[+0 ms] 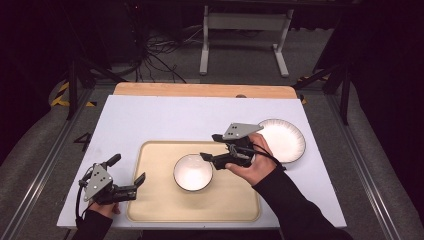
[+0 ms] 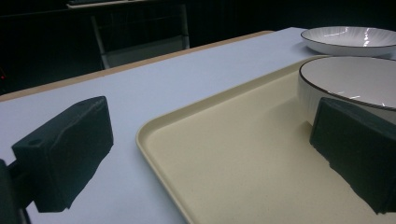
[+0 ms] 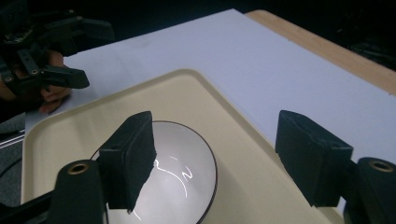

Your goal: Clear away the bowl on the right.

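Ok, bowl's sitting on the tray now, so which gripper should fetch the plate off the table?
Probably right. The right gripper, jaws open and empty, sits just beside the plate; the left gripper straddles the tray edge, far across from it.

Counts: 1 tray, 1 bowl, 1 plate, 2 grippers.
One beige tray on the white table; one white bowl on the tray; one white plate off it, on the table. Two grippers, one per hand: left gripper at the tray's left edge, right gripper by the bowl. Two hands, two black sleeves.
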Demonstrator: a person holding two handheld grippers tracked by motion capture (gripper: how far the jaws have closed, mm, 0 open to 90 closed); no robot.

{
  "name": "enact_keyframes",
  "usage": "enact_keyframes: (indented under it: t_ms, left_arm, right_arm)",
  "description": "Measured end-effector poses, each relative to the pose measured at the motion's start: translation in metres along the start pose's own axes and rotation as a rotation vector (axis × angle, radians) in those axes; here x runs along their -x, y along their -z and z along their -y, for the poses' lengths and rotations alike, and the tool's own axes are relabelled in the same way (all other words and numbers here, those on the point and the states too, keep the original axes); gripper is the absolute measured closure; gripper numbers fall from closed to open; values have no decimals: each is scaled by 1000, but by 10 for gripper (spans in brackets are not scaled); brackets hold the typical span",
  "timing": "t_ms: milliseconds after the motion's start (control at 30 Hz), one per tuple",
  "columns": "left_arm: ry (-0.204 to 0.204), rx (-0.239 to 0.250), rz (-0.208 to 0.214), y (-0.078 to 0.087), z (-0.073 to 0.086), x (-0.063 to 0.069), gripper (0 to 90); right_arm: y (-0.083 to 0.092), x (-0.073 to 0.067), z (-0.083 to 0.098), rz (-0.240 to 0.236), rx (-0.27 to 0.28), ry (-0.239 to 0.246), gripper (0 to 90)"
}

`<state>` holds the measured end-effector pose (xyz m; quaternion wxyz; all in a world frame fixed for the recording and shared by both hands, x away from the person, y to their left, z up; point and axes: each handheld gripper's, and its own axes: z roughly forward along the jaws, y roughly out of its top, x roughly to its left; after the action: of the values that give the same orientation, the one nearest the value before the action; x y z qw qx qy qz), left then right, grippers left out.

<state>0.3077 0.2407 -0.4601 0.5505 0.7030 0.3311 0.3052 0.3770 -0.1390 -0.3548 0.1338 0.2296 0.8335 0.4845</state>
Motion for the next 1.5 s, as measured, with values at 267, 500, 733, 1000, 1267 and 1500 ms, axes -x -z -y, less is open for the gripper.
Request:
enact_keyframes:
  t_ms: [267, 500, 733, 1000, 1267, 1500]
  left_arm:
    - [1, -2, -3, 0, 0, 0, 1]
    - [-1, -3, -3, 0, 0, 0, 2]
    - [-2, 0, -2, 0, 0, 0, 1]
    - [-3, -7, -7, 0, 0, 1, 1]
    - [-4, -8, -6, 0, 0, 1, 1]
    - [-4, -9, -7, 0, 0, 1, 1]
  right_arm:
    - [17, 0, 11, 23, 88, 47, 215]
    - [34, 2, 17, 52, 154, 86, 197]
    - [53, 7, 31, 91, 217, 73, 198]
    - [68, 10, 45, 154, 278, 99, 222]
    - [74, 14, 63, 199, 302, 109, 196]
    - [75, 15, 82, 230, 302, 91, 190]
